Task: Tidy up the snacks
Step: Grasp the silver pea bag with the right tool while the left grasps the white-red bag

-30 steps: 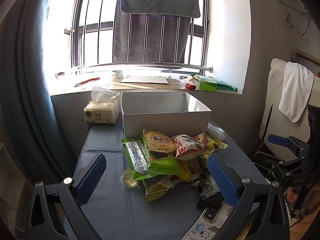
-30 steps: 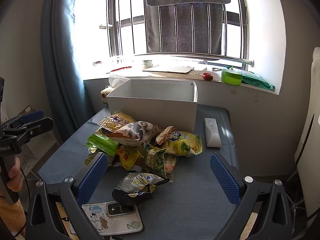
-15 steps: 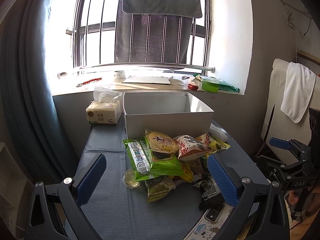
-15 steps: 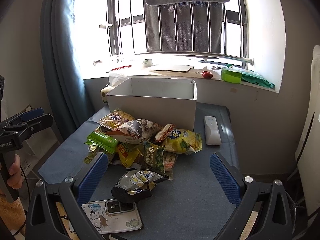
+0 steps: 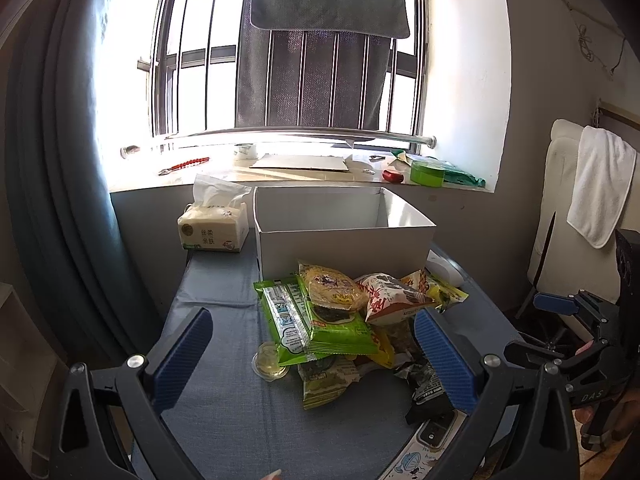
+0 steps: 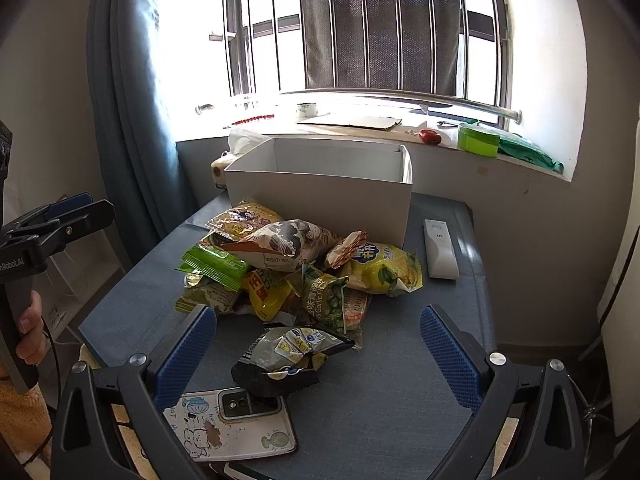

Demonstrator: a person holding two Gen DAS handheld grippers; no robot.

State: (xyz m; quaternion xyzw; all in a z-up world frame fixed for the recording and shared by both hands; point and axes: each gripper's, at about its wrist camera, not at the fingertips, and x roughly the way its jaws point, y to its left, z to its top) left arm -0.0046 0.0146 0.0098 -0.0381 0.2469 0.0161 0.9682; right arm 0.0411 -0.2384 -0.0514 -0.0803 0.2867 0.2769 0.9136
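Comparing this moment with the view a second ago, I note that both wrist cameras have drawn slightly nearer to the table (image 5: 224, 400) and nothing in the snack pile (image 5: 340, 320) has shifted, so I judge the task not yet begun: every packet lies loose in front of the white box (image 5: 344, 248), whose visible interior is empty. My left gripper (image 5: 312, 344) hovers spread wide and empty over the pile's left edge, nearest the green packet (image 5: 296, 320) and a small clear cup (image 5: 270, 364). My right gripper (image 6: 318, 344), likewise wide and empty, frames the dark crumpled packet (image 6: 286, 360). Around them: a tissue pack (image 5: 212, 232) left of the box, a phone (image 6: 244, 402) touching the dark packet's near side, and a white remote (image 6: 440, 248) right of the pile. The overlapping packets complicate a clean single pick.
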